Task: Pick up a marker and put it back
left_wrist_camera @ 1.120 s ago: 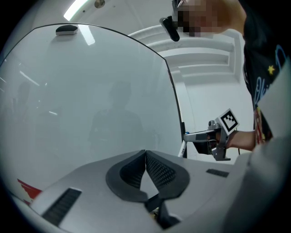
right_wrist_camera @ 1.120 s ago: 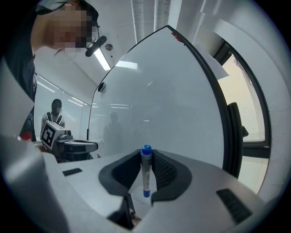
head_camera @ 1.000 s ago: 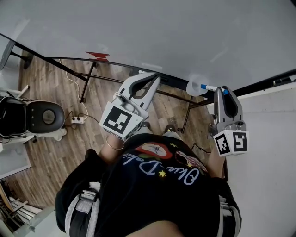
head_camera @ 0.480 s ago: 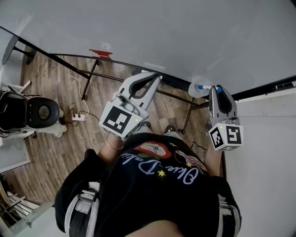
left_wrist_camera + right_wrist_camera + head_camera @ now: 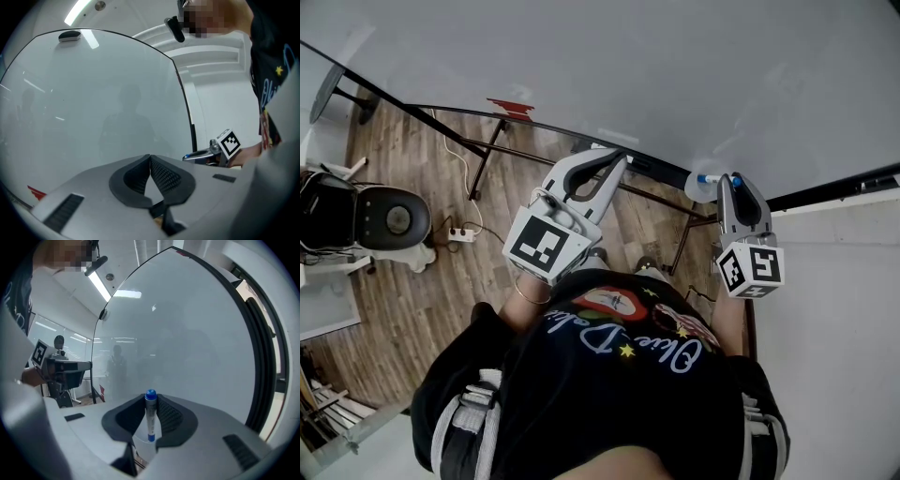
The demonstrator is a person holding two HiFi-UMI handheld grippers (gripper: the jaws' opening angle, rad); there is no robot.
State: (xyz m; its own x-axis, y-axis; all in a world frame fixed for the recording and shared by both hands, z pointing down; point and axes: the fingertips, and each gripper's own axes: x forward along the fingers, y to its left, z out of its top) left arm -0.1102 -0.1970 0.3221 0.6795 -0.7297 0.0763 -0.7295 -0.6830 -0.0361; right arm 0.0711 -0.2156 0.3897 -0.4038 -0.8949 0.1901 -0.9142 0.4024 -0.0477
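A white marker (image 5: 150,420) with a blue cap (image 5: 150,395) stands upright between the pads of my right gripper (image 5: 152,401), which is shut on it. In the head view the marker (image 5: 709,178) juts left from the right gripper (image 5: 732,178), over a small white round holder (image 5: 696,187) at the whiteboard's lower edge. The same white holder (image 5: 143,444) shows just under the marker's lower end. My left gripper (image 5: 617,155) hangs left of it, before the whiteboard (image 5: 675,75). Its jaws (image 5: 150,158) meet at the tips with nothing between them.
The whiteboard's black frame and stand legs (image 5: 478,169) run over the wooden floor. An office chair (image 5: 384,230) and a power strip (image 5: 455,241) sit at the left. A red mark (image 5: 511,106) lies on the board's lower edge. A white wall (image 5: 834,309) is at the right.
My right gripper has moved left with the marker, closer to the white holder; less of the marker shows beyond the jaws. The left gripper has hardly moved.
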